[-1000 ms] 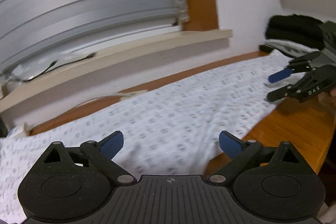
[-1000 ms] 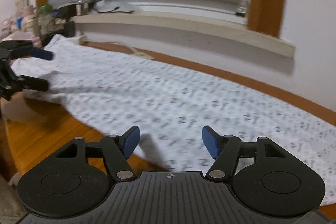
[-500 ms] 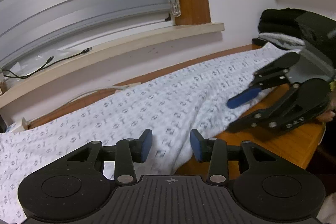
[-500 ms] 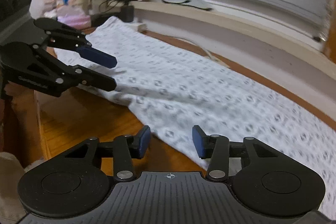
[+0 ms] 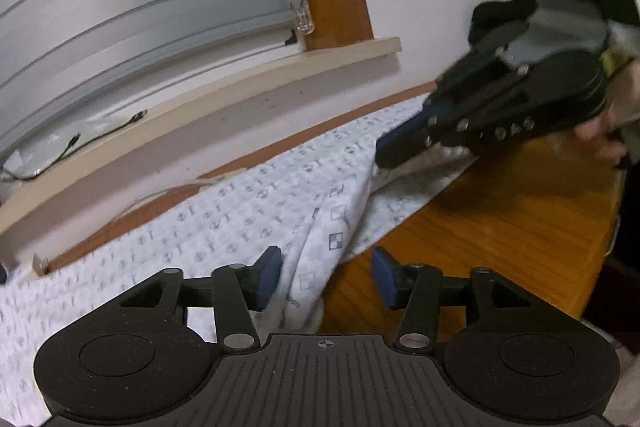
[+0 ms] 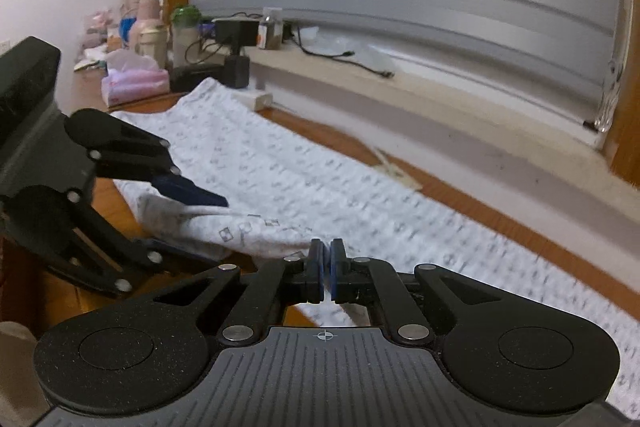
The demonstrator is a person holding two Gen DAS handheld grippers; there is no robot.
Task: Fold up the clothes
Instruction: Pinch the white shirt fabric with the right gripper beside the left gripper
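Pinching garment (image 6: 280, 183) edge: right claw (image 6: 326, 269) | left claw (image 5: 326, 279) agape

Soft printed cloth garment (image 5: 240, 227) lies on a glossy varnished wooden table (image 5: 500, 227).

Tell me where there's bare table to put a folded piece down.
Bare wood table lies on the near side of the patterned white garment, right of the left gripper. The far-left end by the tissue pack and bottles is crowded.

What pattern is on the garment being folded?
White garment with a repeating print of small grey-blue motifs, some of them squares; clearest in the left wrist view.
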